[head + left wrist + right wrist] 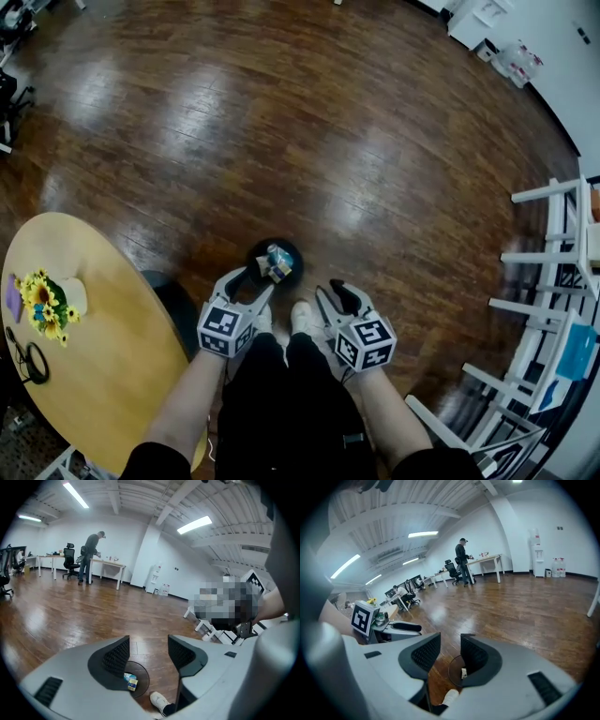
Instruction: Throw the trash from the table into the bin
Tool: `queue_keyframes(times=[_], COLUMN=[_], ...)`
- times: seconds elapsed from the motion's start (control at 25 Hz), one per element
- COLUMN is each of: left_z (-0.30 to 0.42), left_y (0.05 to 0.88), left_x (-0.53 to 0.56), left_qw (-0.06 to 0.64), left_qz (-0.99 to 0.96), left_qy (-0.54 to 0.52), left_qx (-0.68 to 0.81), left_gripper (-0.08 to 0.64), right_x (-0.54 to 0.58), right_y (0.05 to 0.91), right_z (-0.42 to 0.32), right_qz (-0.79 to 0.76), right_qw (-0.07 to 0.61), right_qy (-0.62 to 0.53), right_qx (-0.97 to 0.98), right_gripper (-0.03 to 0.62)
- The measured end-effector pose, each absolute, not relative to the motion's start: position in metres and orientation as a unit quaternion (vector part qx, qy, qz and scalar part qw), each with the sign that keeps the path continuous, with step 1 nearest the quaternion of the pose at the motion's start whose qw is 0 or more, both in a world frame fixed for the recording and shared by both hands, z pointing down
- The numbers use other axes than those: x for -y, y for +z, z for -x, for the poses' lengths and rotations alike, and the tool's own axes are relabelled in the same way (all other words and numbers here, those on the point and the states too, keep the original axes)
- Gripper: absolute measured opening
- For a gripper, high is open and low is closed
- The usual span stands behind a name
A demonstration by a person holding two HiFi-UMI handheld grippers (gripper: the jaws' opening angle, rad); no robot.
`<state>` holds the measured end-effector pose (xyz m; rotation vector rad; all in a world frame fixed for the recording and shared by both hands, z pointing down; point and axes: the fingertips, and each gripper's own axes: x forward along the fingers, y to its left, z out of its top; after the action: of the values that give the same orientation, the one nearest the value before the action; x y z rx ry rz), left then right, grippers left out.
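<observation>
Plenty of bare floor [281, 122] ahead; round table [112, 366] close at left, white chairs [553, 272] at right. Standing right over the bin [256, 253], likely for a straight drop. Left tongs [248, 286] spread, empty, above its rim; right tongs [333, 298] half apart, empty too. Inside the bin already: the trash [277, 263].

Black bin [256, 255], blue-yellow trash [278, 263], glossy brown plank floor [281, 122]

No readable text, no legible labels, brands, numbers or signs
</observation>
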<state>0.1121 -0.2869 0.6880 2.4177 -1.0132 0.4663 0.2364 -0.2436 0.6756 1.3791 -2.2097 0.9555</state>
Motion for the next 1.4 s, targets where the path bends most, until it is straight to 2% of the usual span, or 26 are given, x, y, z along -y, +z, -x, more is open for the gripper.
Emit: queue_keyframes(times=[0.08, 0.12, 0.2, 0.28, 0.44, 0.6, 0.88, 1.04, 1.28, 1.4], left_z=[-0.102, -0.096, -0.083, -0.073, -0.069, -0.063, 0.002, 0.060, 0.148, 0.181], left_y=[0.668, 0.658, 0.635, 0.610, 0.552, 0.497, 0.423, 0.413, 0.401, 0.402], left_x=[0.287, 0.287, 0.287, 0.288, 0.302, 0.296, 0.249, 0.185, 0.074, 0.012], left_qw=[0.227, 0.220, 0.204, 0.196, 0.175, 0.123, 0.061, 0.035, -0.003, -0.011], left_qz=[-0.884, -0.884, -0.884, -0.880, -0.872, -0.863, -0.795, -0.740, -0.635, -0.587], left_qy=[0.158, 0.152, 0.138, 0.113, 0.054, 0.027, -0.030, -0.038, -0.055, -0.064], left_qx=[0.378, 0.383, 0.398, 0.417, 0.453, 0.490, 0.602, 0.670, 0.771, 0.807], left_gripper=[0.236, 0.173, 0.116, 0.010, 0.003, 0.003, 0.003, 0.003, 0.003, 0.003], right_x=[0.252, 0.257, 0.268, 0.279, 0.308, 0.313, 0.324, 0.300, 0.247, 0.208], right_y=[0.660, 0.651, 0.634, 0.615, 0.566, 0.526, 0.478, 0.461, 0.428, 0.411], right_z=[-0.239, -0.242, -0.246, -0.247, -0.236, -0.219, -0.166, -0.100, 0.016, 0.059], right_qz=[-0.491, -0.492, -0.495, -0.497, -0.476, -0.433, -0.345, -0.280, -0.166, -0.122], right_qw=[0.165, 0.158, 0.147, 0.130, 0.082, 0.069, 0.039, 0.024, 0.036, 0.029], right_qy=[0.331, 0.324, 0.307, 0.295, 0.268, 0.232, 0.189, 0.158, 0.070, 0.038], right_qx=[0.789, 0.792, 0.800, 0.806, 0.833, 0.868, 0.919, 0.947, 0.983, 0.991], right_gripper=[0.140, 0.140, 0.140, 0.140, 0.140, 0.140, 0.138, 0.046, 0.044, 0.003])
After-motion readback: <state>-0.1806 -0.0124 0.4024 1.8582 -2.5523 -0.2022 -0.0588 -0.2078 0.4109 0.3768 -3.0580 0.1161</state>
